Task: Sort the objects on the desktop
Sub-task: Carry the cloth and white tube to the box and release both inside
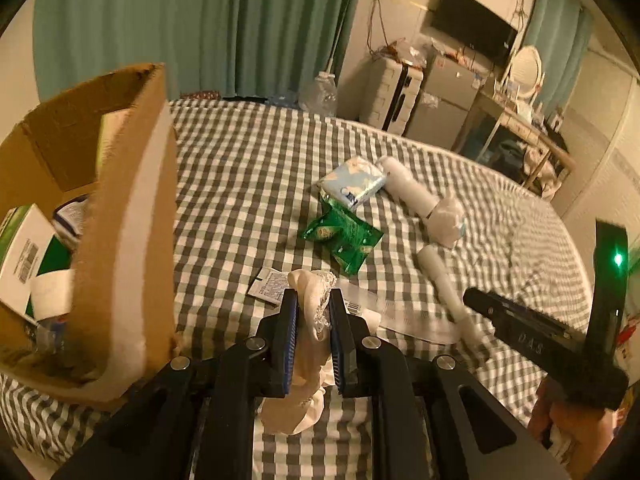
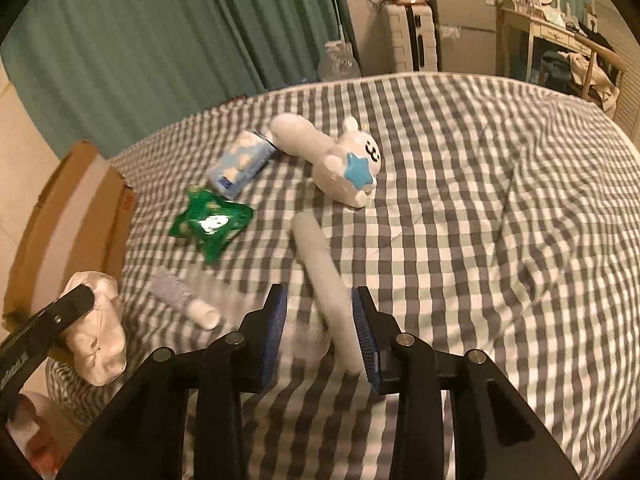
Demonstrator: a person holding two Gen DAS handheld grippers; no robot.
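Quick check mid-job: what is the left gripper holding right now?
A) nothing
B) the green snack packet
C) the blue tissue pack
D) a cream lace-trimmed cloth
D: the left gripper is shut on the cream cloth; the green snack packet lies on the bed.

Your left gripper [image 1: 313, 312] points forward and slightly down, its blue-padded fingers [image 1: 289, 320] pressed in on a bunched cream cloth [image 1: 310, 344] that hangs lifted between them. Your right gripper [image 2: 320, 328] sits low, jaws spread wide with a white tube [image 2: 326, 280] lying between the pads [image 2: 362, 332], nearer the right one; whether it touches is unclear. Your right hand [image 1: 568, 420] shows beneath that tool in the left wrist view.
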